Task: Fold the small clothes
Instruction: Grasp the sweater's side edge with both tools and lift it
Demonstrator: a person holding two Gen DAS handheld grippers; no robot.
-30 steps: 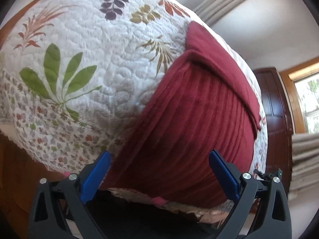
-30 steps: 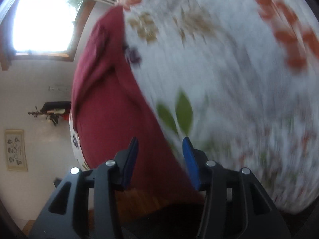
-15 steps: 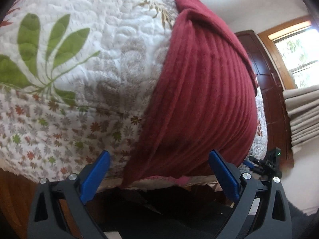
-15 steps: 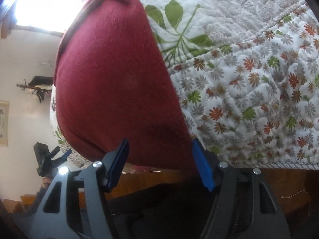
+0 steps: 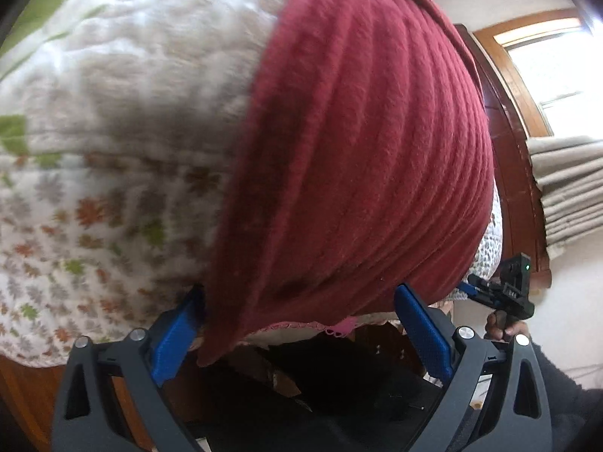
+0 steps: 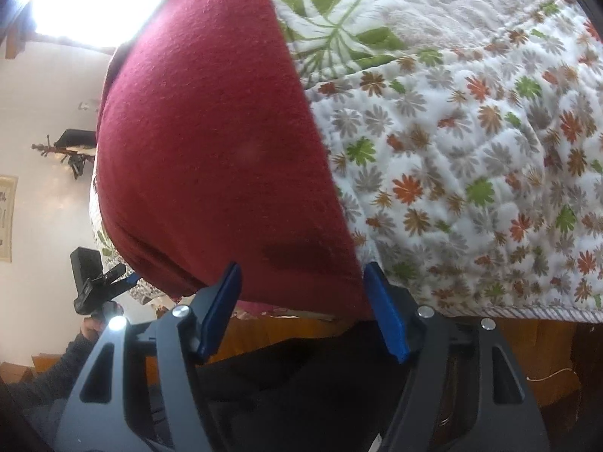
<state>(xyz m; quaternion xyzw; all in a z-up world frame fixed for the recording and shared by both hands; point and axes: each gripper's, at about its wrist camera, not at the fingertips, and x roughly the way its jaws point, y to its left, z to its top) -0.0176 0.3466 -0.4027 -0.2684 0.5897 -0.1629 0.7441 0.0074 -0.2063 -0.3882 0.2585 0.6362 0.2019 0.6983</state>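
Both grippers have closed in on the dark red ribbed knit garment (image 5: 358,143) on the floral quilted bed (image 6: 471,143). Left gripper (image 5: 301,324) and right gripper (image 6: 305,305) gape wide, empty, straddling its 6 o'clock hem corners; grasp appears imminent.

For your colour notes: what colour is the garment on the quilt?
Dark red garment, clearest in the right wrist view.

The garment (image 5: 358,143) lies on the quilt (image 5: 113,113), just ahead of the left gripper (image 5: 301,324) and right gripper (image 6: 305,309), its near edge overhanging between both jaws.
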